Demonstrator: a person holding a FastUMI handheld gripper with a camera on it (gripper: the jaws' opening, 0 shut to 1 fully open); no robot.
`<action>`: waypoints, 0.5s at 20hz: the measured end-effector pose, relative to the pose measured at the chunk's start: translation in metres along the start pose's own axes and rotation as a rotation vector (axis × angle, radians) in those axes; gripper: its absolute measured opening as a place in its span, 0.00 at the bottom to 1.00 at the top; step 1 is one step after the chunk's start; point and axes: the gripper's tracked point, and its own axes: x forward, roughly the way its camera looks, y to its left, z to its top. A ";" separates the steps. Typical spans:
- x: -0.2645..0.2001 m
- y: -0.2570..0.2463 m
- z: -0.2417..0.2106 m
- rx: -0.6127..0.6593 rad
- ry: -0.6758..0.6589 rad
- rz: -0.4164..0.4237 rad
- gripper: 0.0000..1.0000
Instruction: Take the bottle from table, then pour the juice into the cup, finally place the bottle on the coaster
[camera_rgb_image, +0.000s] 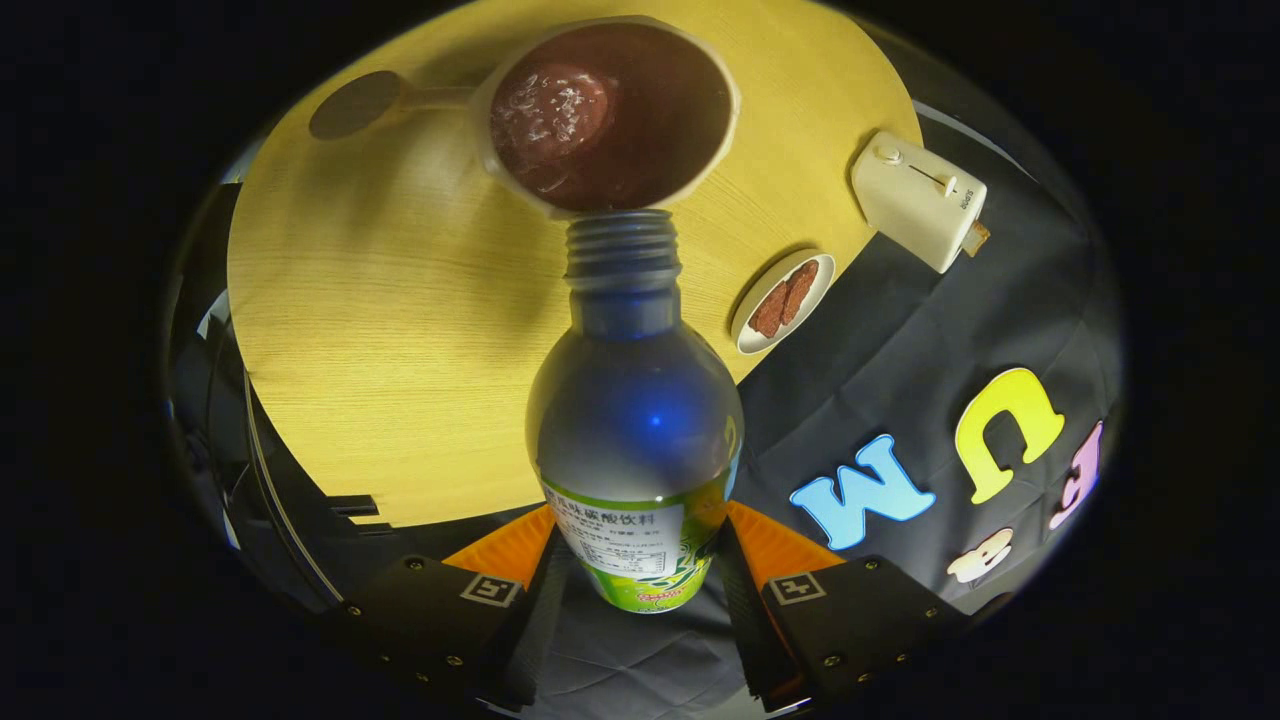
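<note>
1. Gripper view: the gripper (634, 560) has both fingers clamped on the bottle (634, 440) at its labelled base.
2. Its uncapped mouth touches the rim of the cup (606, 115), which holds dark juice.
3. A dark round coaster (355, 104) lies left of the cup on the wooden table (380, 330).
4. A toaster (918, 198) and a small dish (782, 302) sit to the right.

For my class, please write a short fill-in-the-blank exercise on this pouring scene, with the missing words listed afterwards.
1. The gripper holds the ____ between its fingers.
2. The open mouth of the bottle points at the ____, which holds dark liquid.
3. Beside the cup on the table lies a dark round ____.
4. The small plate sits near a white ____.

Missing words: bottle; cup; coaster; toaster
</note>
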 end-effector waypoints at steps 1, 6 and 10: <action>0.000 0.002 0.000 0.009 -0.006 0.007 0.74; 0.008 0.015 0.005 0.079 -0.061 0.053 0.74; 0.017 0.025 0.013 0.138 -0.126 0.074 0.75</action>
